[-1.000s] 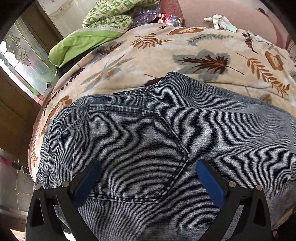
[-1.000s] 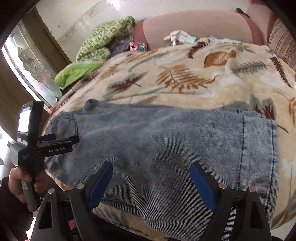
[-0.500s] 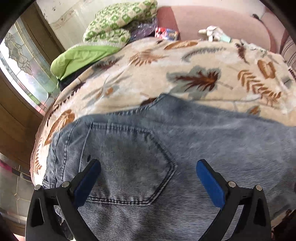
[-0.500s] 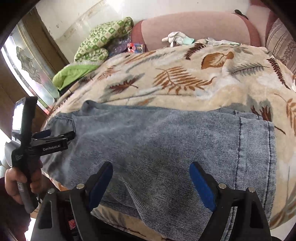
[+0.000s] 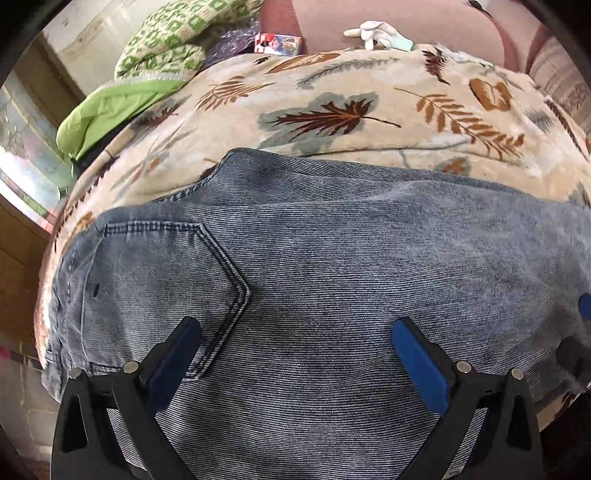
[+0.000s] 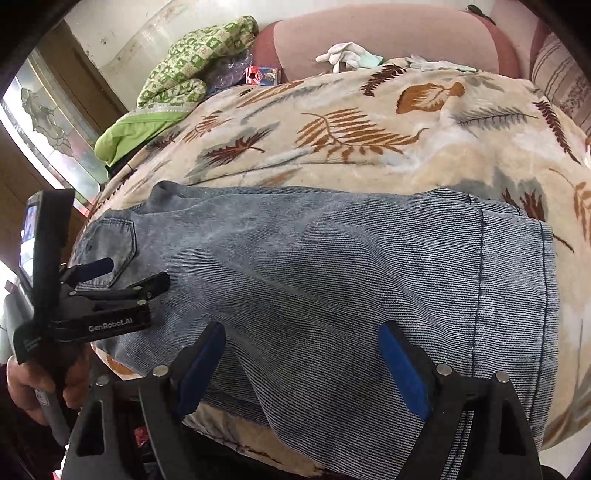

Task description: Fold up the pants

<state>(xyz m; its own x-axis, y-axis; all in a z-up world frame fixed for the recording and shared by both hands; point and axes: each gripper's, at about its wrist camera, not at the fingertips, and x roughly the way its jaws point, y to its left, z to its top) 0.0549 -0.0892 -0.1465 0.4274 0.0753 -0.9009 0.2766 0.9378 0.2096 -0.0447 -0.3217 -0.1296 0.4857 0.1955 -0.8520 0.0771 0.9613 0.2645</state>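
Blue denim pants lie flat across a leaf-patterned blanket, waist and back pocket at the left, leg hems at the right. My left gripper hovers open over the seat just right of the pocket, with only denim below its blue pads. From the right wrist view, the left gripper sits by the pocket, held by a hand. My right gripper is open above the near edge of the legs, holding nothing.
A green patterned quilt and a lime cloth lie at the back left beside a small box. White gloves rest by the pink backrest. The bed's near edge drops off below the pants.
My left gripper has slid to the right along the pants, so the back pocket now lies further left in its view. The right gripper has stayed in place, still open.
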